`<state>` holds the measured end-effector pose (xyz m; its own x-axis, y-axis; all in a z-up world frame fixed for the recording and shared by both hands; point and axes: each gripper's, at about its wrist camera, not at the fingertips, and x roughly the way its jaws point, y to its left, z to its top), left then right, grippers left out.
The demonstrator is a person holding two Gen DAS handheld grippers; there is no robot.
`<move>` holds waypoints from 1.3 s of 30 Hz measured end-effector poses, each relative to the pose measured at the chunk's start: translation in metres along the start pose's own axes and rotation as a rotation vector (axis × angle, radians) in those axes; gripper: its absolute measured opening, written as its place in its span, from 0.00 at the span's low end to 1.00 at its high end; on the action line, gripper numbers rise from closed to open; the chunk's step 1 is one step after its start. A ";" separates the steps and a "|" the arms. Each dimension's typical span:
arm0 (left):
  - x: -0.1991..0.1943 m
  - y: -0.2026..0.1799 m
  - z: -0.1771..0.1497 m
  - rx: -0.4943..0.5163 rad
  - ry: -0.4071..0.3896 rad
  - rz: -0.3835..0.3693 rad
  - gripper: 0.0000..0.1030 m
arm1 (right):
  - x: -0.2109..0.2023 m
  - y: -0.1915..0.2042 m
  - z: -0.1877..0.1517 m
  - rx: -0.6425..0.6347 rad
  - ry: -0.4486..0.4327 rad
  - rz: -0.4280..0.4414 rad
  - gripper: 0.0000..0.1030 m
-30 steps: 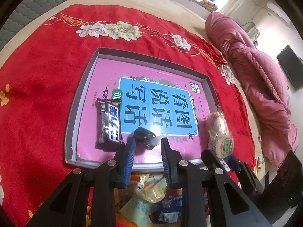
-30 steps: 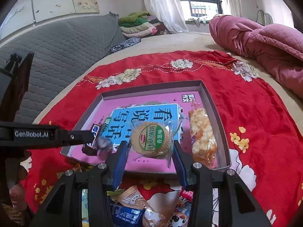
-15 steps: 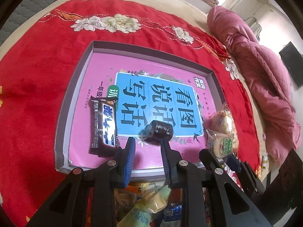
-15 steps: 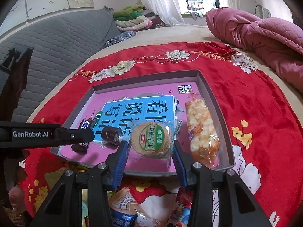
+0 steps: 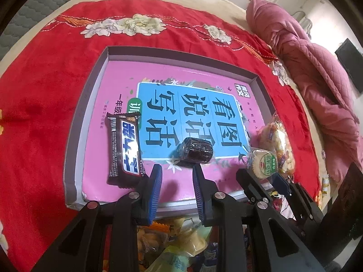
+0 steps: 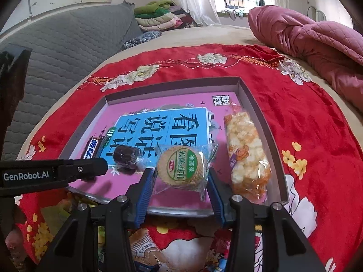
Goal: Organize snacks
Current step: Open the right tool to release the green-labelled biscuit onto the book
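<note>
Biscuit (image 6: 182,170) is gripped by right claw (image 6: 180,189) at lower centre, over tray (image 6: 254,95); left claw (image 5: 175,187) is held open, empty.

A shallow grey tray (image 5: 89,104) with a pink and blue printed floor is sitting on the red cloth. A dark chocolate bar (image 5: 125,146) is lying flat lengthwise near its left side. Beside it, a small dark wrapped sweet (image 5: 197,151) is resting on the blue panel. A long clear bag of puffed rice (image 6: 246,153) is lying along the right wall. A round biscuit (image 6: 181,168) in clear wrap with a green label is sitting between the right jaws, above the tray's near edge.
</note>
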<state>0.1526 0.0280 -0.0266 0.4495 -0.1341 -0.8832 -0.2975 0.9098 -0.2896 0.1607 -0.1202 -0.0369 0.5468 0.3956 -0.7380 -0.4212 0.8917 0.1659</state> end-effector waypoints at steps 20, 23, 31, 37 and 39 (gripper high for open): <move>0.002 -0.002 -0.002 0.014 0.016 0.013 0.29 | 0.000 0.000 0.000 -0.001 -0.014 0.007 0.48; 0.001 -0.003 -0.002 0.018 0.014 0.016 0.32 | -0.001 0.000 -0.001 -0.001 -0.017 0.010 0.49; -0.005 -0.005 -0.001 0.032 0.005 0.014 0.36 | -0.008 -0.001 -0.001 0.005 -0.043 0.026 0.51; -0.011 -0.003 -0.001 0.029 0.002 0.010 0.36 | -0.014 0.002 -0.001 -0.010 -0.058 0.024 0.59; -0.014 -0.002 0.000 0.026 -0.002 0.006 0.37 | -0.016 0.002 -0.001 -0.012 -0.066 0.020 0.60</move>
<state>0.1469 0.0276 -0.0132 0.4494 -0.1283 -0.8841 -0.2776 0.9206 -0.2747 0.1506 -0.1254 -0.0254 0.5843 0.4272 -0.6900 -0.4411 0.8809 0.1718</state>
